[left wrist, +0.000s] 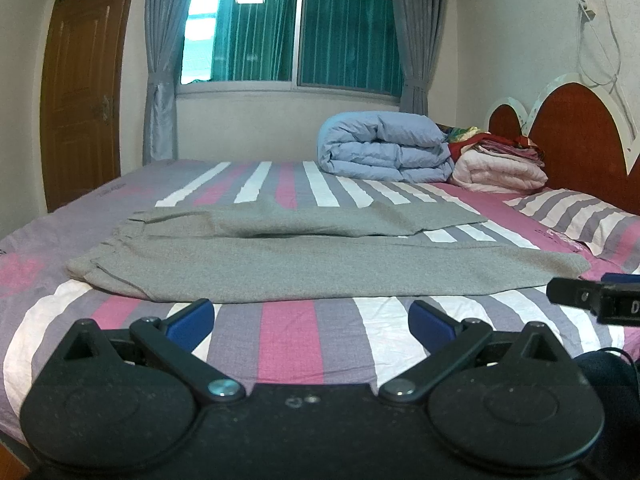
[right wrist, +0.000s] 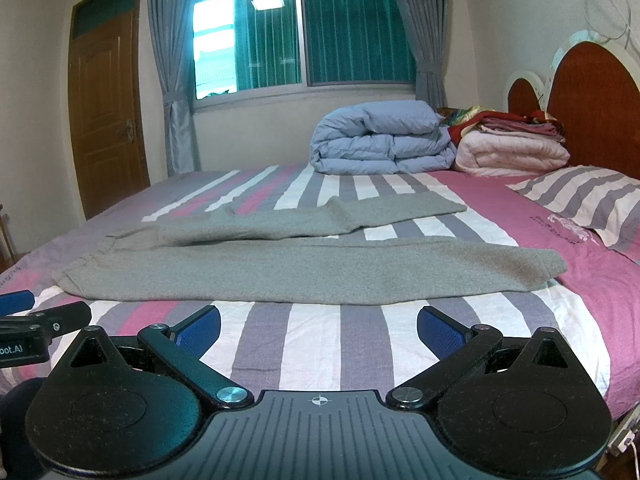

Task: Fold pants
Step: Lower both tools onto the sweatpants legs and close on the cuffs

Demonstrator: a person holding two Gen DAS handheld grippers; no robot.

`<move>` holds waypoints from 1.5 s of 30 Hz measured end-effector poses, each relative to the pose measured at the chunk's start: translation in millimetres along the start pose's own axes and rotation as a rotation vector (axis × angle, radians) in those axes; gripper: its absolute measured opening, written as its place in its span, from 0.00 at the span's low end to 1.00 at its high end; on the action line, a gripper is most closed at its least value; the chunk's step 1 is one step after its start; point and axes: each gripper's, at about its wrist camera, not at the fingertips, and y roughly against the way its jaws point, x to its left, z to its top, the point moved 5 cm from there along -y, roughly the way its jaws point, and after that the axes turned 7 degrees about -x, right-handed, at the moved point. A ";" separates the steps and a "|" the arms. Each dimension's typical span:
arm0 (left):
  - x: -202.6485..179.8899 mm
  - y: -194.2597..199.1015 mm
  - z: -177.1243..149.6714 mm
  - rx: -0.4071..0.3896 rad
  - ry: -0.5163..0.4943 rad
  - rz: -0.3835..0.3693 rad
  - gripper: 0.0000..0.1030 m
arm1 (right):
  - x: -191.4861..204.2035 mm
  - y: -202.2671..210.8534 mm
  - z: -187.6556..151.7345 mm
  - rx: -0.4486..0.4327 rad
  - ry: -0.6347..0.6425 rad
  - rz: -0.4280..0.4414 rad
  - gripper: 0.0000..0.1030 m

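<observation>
Left claw (left wrist: 311,318): jaws spread wide apart, blue pads (left wrist: 191,320) facing each other with nothing between them, held low over the near edge of the bed (left wrist: 288,344). Right claw (right wrist: 319,326): likewise wide apart and empty, over the same striped sheet. Each claw is partly seen by the other's camera: the right claw's tip enters at the far right of the left view, the left claw's at the far left of the right view, so the two sit side by side and apart.

Pants (left wrist: 304,268): grey, lying flat on the sheet just ahead of both claws, touching neither. The waistband end lies ahead and to the left of the left claw; the legs run rightward. The nearer leg reaches past the right claw toward the pillow (right wrist: 588,204); the farther leg (right wrist: 360,212) lies beyond it, angled away, with a strip of sheet showing between the two legs at their right ends.

Beyond the pants, ahead and to the right: a rolled blue quilt (left wrist: 384,148), and touching its right side a stack of pink and red bedding (left wrist: 500,164) against the headboard (left wrist: 576,136). Farther ahead: window (left wrist: 296,28) with grey curtains (left wrist: 160,80); a wooden door (left wrist: 80,92) ahead to the left.
</observation>
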 end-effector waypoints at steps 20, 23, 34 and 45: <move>205.0 -151.8 88.3 0.074 0.001 0.194 0.94 | 25.0 -168.1 136.9 -0.063 0.132 0.288 1.00; 235.3 -210.5 99.2 0.144 -0.094 0.199 0.94 | 44.1 -250.0 125.1 0.252 0.027 0.482 1.00; 336.9 -403.3 77.2 0.347 -0.073 0.118 0.66 | 99.8 -473.0 124.0 0.315 0.170 0.454 1.00; 381.4 -471.2 50.8 0.421 0.027 0.029 0.63 | 157.1 -574.0 81.2 0.379 0.228 0.568 0.74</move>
